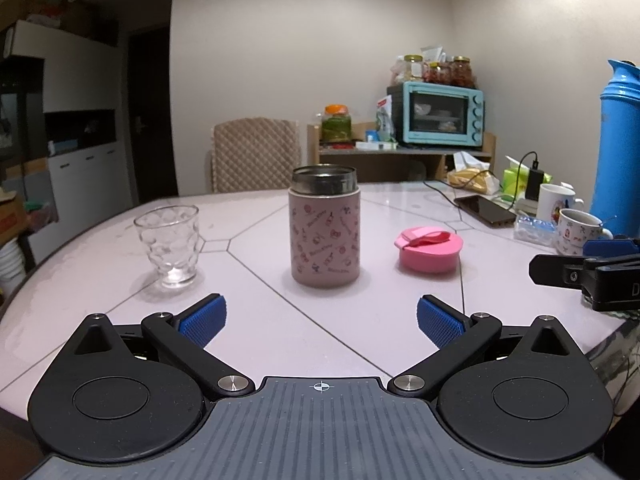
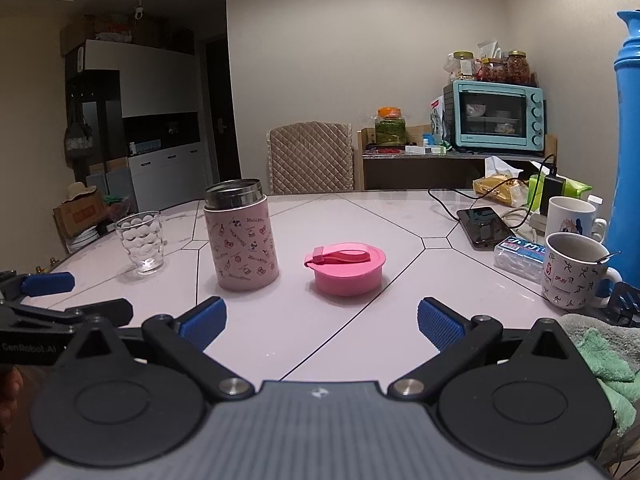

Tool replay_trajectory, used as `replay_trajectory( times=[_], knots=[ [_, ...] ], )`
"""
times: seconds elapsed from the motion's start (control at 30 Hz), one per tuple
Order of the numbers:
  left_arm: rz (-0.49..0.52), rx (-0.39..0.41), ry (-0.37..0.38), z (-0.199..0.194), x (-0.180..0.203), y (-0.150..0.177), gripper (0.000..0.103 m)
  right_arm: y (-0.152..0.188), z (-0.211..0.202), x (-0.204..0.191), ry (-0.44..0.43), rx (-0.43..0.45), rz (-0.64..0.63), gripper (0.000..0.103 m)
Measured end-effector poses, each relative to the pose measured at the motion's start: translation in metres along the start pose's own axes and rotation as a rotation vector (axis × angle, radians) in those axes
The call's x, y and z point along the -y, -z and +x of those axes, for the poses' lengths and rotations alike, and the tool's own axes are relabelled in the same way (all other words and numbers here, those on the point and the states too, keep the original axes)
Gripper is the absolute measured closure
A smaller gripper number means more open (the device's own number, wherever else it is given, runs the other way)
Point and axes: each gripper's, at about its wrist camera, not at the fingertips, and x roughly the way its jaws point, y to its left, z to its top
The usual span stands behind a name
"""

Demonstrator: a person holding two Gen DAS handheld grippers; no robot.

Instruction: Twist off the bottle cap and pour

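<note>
A pink patterned bottle (image 1: 325,236) (image 2: 241,236) stands upright on the table with its steel mouth uncovered. Its pink cap (image 1: 429,249) (image 2: 346,268) with a loop strap lies on the table to the right of it. An empty dimpled glass (image 1: 168,245) (image 2: 140,242) stands to the bottle's left. My left gripper (image 1: 321,318) is open, held short of the bottle with nothing between its blue pads. My right gripper (image 2: 320,320) is open too, just short of the cap. Each gripper shows at the edge of the other's view.
On the right side of the table (image 1: 300,320) sit a phone (image 2: 482,226) on a cable, two mugs (image 2: 574,272), a small packet, snacks and a tall blue flask (image 2: 626,140). A green towel (image 2: 600,356) lies near right. A chair and an oven shelf stand behind.
</note>
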Motion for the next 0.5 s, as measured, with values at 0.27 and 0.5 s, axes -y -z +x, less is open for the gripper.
replay_trajectory(
  times=[0.27,0.5],
  knots=[
    [0.001,0.003,0.006,-0.0013,0.0014,-0.0005,0.0,-0.0024,-0.0021,-0.0037,0.0,0.006,-0.004,0.0],
    [0.007,-0.002,0.008,0.0001,0.0029,-0.0006,0.0,-0.0028,-0.0022,-0.0028,0.007,0.006,-0.002,0.0]
  ],
)
